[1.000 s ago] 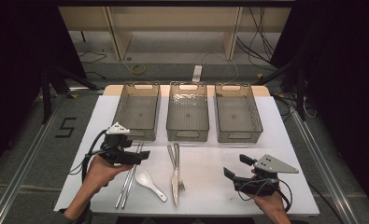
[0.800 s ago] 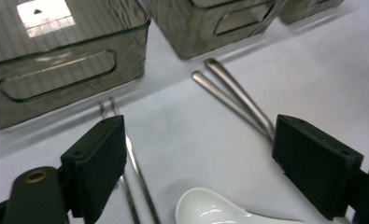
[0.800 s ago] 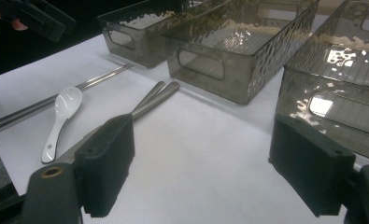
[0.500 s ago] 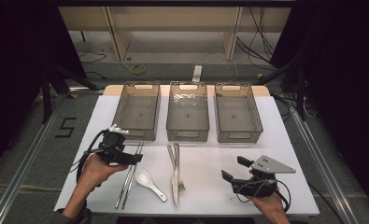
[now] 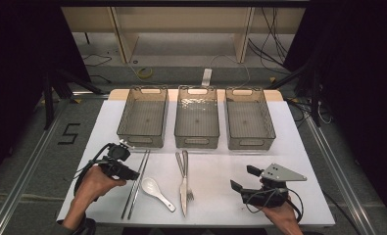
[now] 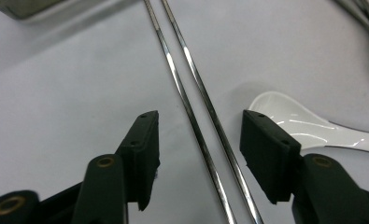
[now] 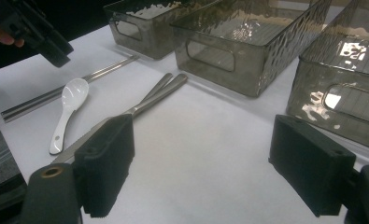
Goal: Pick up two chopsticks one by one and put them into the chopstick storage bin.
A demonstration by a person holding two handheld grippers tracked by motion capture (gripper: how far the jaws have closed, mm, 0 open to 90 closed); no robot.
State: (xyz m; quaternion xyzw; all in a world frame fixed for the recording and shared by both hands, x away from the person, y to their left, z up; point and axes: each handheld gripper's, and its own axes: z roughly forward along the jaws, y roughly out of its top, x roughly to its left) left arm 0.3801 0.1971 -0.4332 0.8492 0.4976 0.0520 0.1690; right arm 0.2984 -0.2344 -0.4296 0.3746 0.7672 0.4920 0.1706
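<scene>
Chopsticks (image 5: 136, 183): metal pair, lower left of the high view, on the table (image 5: 299, 147), just left of the spoon (image 5: 157, 192). Judged stiff, light and slick; best taken across both rods together near the middle, so they neither roll nor splay.

Left gripper (image 6: 198, 140): jaws have just been closing, both rods between them, pads not yet touching.

Right gripper (image 7: 201, 158): lower right, jaws wide apart, nothing between them.

Bins (image 5: 197, 117): three, upper centre.

Knife (image 5: 183, 183) and fork (image 5: 187, 176): centre, side by side.
</scene>
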